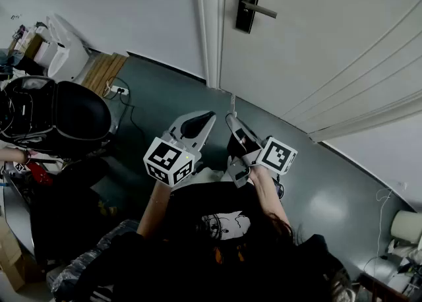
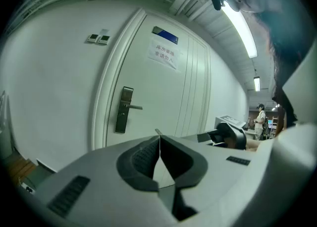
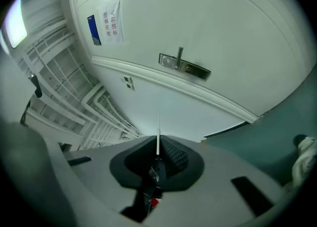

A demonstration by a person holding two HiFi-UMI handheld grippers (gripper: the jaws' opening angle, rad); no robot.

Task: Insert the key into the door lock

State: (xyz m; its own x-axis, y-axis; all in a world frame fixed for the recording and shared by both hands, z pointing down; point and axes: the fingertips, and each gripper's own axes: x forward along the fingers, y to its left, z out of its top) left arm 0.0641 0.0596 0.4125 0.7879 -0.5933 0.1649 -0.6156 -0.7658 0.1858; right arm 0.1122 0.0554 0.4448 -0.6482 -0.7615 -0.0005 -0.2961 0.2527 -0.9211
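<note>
Right tongs are pinching the key, blade sticking out fwd. Left tongs are pressed together w/ nothing in them. We're holding both low, well apart from the door lock by the door's left edge. Risk as we're judging it: the thin blade twisting in the pads, or arriving tilted & missing the keyway.
</note>
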